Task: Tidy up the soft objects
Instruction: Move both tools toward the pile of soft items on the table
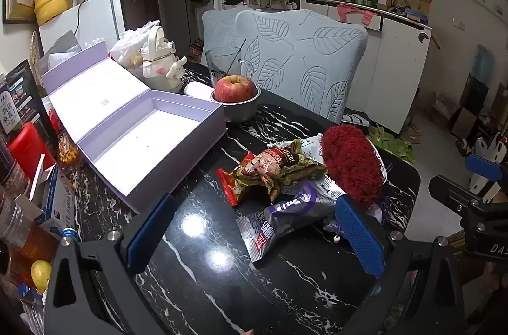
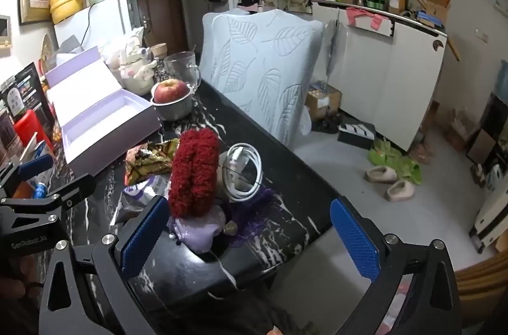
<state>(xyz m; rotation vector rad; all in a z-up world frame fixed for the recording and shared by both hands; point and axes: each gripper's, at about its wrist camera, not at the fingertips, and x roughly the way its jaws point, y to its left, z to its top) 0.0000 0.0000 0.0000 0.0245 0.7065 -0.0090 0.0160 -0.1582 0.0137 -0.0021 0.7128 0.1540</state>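
A fluffy red scrunchie point(image 1: 350, 163) point(image 2: 194, 171) lies on the black marble table point(image 1: 197, 281) beside a pile of snack packets point(image 1: 276, 168) point(image 2: 149, 159). A silver-purple packet point(image 1: 285, 213) lies just ahead of my left gripper point(image 1: 254, 230), which is open and empty. An open lilac box point(image 1: 149, 141) point(image 2: 104, 122) stands to the left, empty. My right gripper point(image 2: 250, 239) is open and empty, just short of a lilac pouch point(image 2: 198, 228), a purple mesh bag point(image 2: 254, 214) and a coiled white cable point(image 2: 243, 171).
A bowl with an apple point(image 1: 235, 100) point(image 2: 173, 100), a glass mug point(image 1: 227, 62) and a white bottle point(image 1: 160, 65) stand behind the box. Boxes and bottles point(image 1: 35, 192) crowd the left edge. A leaf-patterned chair point(image 1: 301, 59) point(image 2: 263, 65) stands at the far side. The table's right edge point(image 2: 317, 186) drops to the floor.
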